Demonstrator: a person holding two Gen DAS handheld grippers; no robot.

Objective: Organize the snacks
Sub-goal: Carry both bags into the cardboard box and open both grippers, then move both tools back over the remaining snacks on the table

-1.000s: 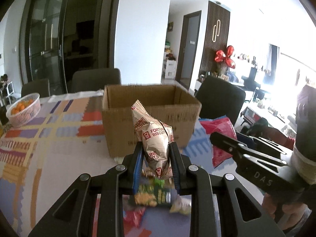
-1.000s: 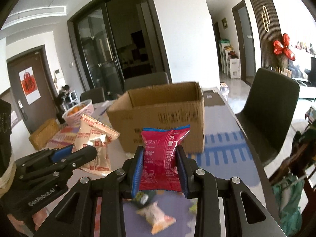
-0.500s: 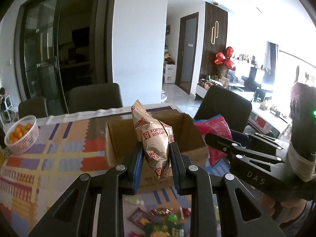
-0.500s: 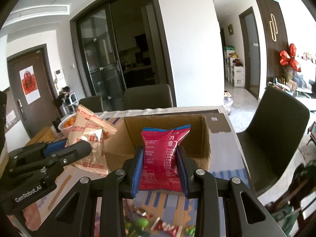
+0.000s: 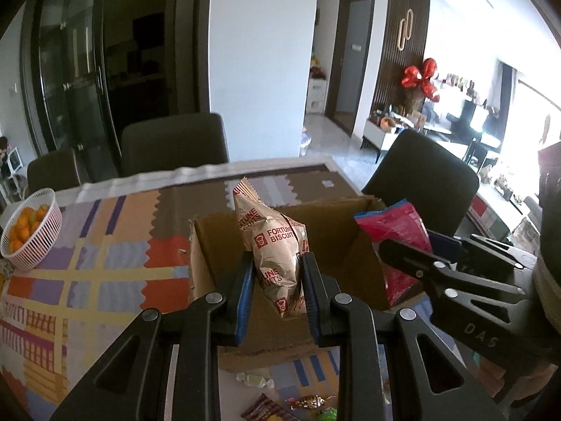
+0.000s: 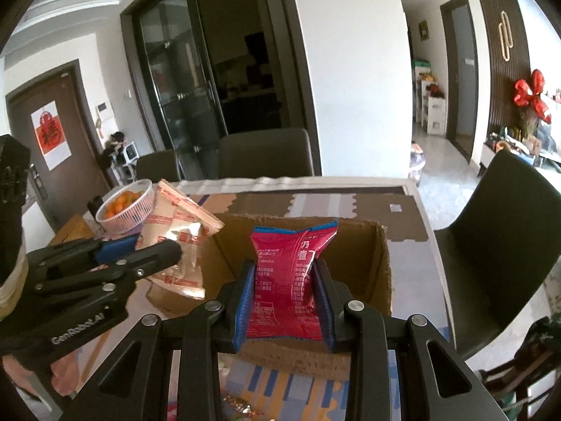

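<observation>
My left gripper [image 5: 276, 273] is shut on a tan Fortune Biscuits packet [image 5: 273, 242], held upright over the open cardboard box [image 5: 361, 266]. My right gripper [image 6: 284, 280] is shut on a red snack packet [image 6: 291, 273], also held above the box [image 6: 380, 266]. In the left wrist view the right gripper [image 5: 417, 249] with the red packet [image 5: 392, 224] hangs at the box's right side. In the right wrist view the left gripper [image 6: 154, 249] with the tan packet [image 6: 178, 238] sits over the box's left edge. The box floor is hidden.
A patterned tablecloth [image 5: 87, 273] covers the table. A white basket of oranges [image 5: 29, 228] stands at the far left. Several small wrapped sweets [image 5: 280, 400] lie in front of the box. Dark chairs [image 5: 175, 144] surround the table, one at the right [image 6: 498, 231].
Both grippers moved forward and up with their packets, from in front of the box to above its opening. The box now appears lower and its inside shows.
</observation>
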